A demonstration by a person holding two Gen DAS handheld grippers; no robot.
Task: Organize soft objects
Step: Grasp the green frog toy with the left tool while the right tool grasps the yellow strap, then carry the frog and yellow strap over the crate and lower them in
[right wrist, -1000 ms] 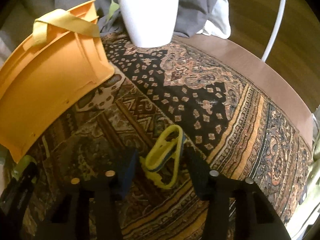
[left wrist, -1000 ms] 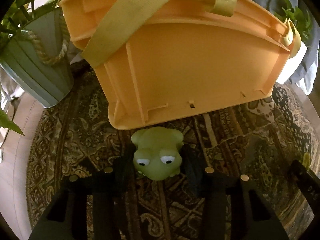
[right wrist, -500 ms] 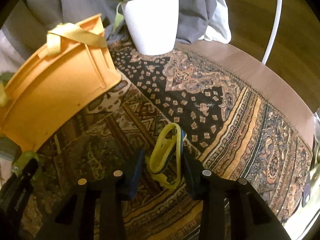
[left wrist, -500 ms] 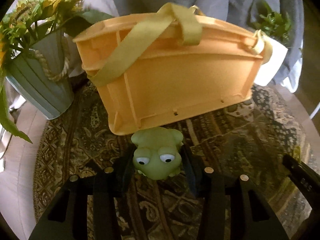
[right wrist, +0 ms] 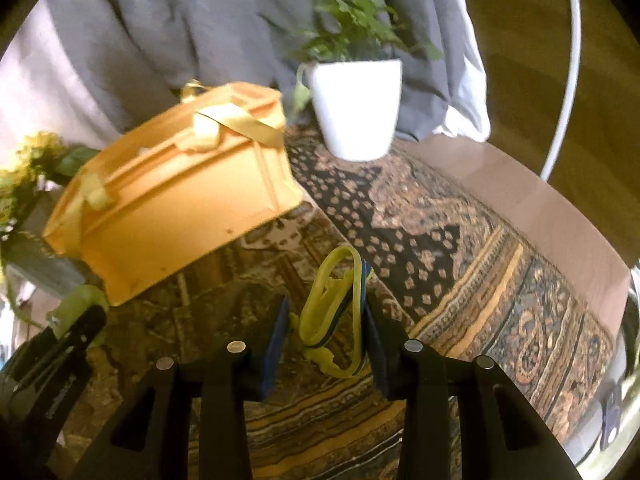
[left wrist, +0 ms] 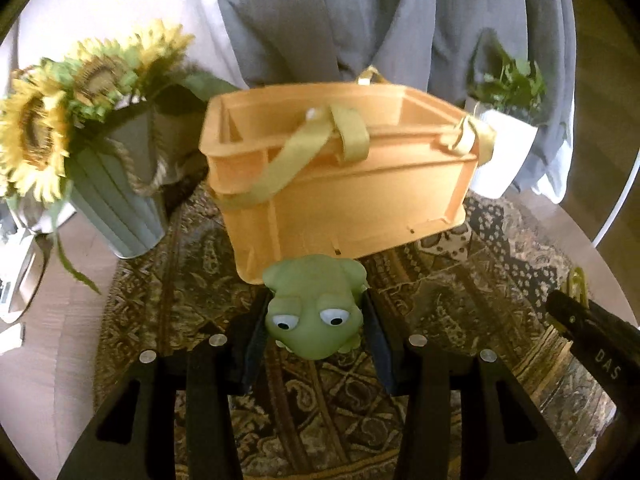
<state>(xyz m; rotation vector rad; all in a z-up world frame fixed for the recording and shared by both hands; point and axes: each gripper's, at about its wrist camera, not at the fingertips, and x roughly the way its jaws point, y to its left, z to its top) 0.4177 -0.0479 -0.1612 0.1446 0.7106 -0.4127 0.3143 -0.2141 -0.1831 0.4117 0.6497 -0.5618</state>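
My left gripper (left wrist: 314, 312) is shut on a soft green frog toy (left wrist: 314, 310) and holds it above the patterned cloth, in front of an orange basket (left wrist: 340, 200) with yellow-green straps. The basket's open top shows from here. My right gripper (right wrist: 324, 332) is shut on a floppy yellow-green looped toy with a blue stripe (right wrist: 334, 312), lifted above the cloth to the right of the basket (right wrist: 172, 208). The right gripper also shows at the right edge of the left wrist view (left wrist: 592, 328), and the left gripper with the frog at the lower left of the right wrist view (right wrist: 76, 312).
A grey-green pot of sunflowers (left wrist: 116, 200) stands left of the basket. A white pot with a green plant (right wrist: 356, 112) stands behind its right end. Grey fabric (left wrist: 360, 20) hangs behind. The wooden table's edge (right wrist: 540, 208) curves along the right, with a white hoop (right wrist: 568, 80) beyond.
Both grippers have risen and pulled back from the basket with their toys. The basket looks smaller and its open top has come into view. The right gripper's fingers closed further on the looped toy.
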